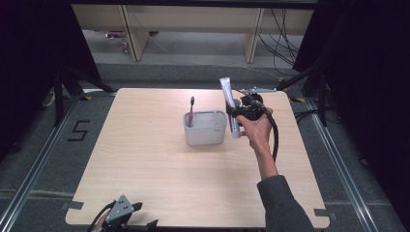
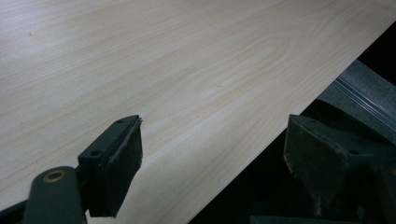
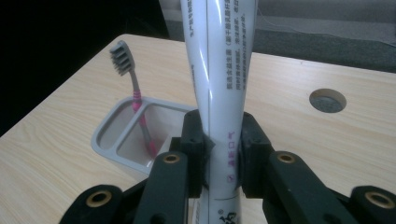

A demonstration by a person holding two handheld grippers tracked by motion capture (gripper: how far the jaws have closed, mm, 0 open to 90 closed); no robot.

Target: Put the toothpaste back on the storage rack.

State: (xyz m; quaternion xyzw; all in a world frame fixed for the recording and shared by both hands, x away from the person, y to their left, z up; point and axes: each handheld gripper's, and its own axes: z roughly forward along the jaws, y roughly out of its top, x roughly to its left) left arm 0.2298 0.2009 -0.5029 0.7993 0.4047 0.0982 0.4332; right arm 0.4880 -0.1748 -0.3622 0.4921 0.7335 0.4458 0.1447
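1. The right claw (image 3: 223, 154) is clamped on a white toothpaste tube (image 3: 217, 70). Its two black pads press the tube from either side, low on its body, and the tube stands nearly upright between them.

2. In the high view the same right claw (image 1: 240, 112) holds the tube (image 1: 229, 104) in the air just to the right of the grey holder (image 1: 205, 131), close beside its rim but not over it.

3. The tube looks light and soft-walled. The pads seem to dent it slightly where they bite, so I judge a harder squeeze could push paste toward the cap or let the tube buckle.

4. Its skin is glossy and probably slippery. A hold across the broad flat faces, as now, seems safer than one on the narrow edges, and the firmer lower part suits it better than the thin crimped end.

5. The holder has two compartments. A pink toothbrush (image 3: 135, 100) leans in the one farther from the claw, bristles up; the nearer one looks free.

6. The tube is long, so I expect it to tip against a wall once let go.

7. The left claw (image 2: 210, 158) sits wide open with nothing between its pads, over the near edge of the surface (image 2: 187, 70), well apart from the holder.
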